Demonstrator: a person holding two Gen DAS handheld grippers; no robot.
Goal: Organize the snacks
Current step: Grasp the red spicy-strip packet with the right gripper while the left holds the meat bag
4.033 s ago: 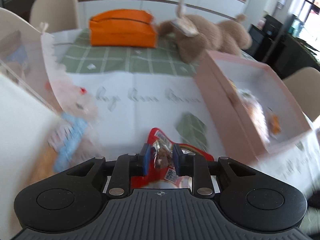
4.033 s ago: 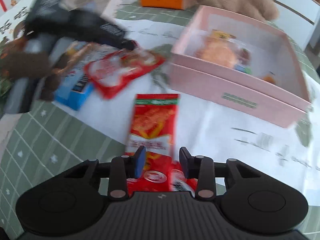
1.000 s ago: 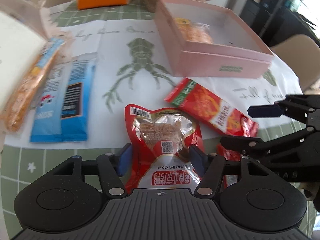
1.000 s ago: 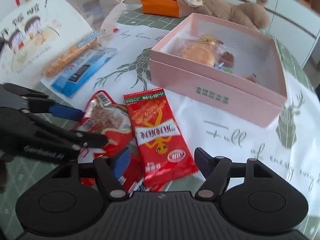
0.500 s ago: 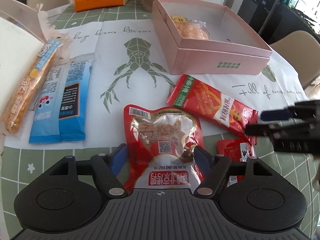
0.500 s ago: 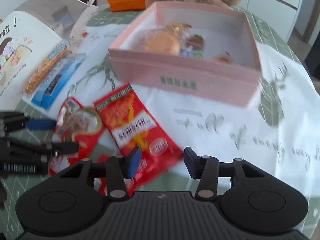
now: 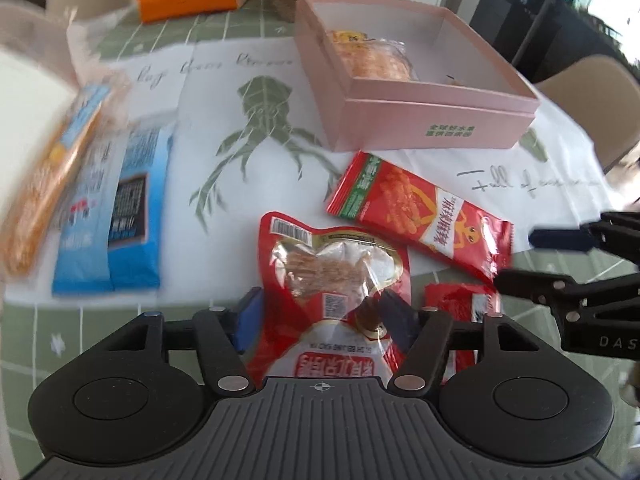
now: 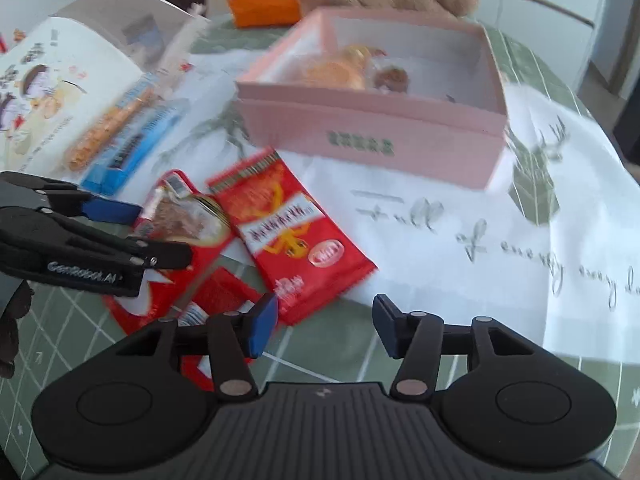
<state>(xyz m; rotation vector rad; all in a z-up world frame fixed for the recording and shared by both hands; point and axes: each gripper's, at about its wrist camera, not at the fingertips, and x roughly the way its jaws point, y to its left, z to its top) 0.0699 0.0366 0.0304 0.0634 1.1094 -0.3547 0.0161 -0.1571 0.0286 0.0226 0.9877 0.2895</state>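
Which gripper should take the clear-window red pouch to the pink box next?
Left. The left gripper is open with its fingers either side of the clear-window red pouch. The right gripper is open over bare tablecloth, off that pouch, nearer the long red packet. The pink box lies ahead.

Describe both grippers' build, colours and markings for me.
The left gripper and right gripper look alike: matte black linkage arms with silver pivot pins, blue finger pads, and a ribbed dark grey body with two round discs. White "GenRobot.AI" lettering marks the left one's side. No cables show.
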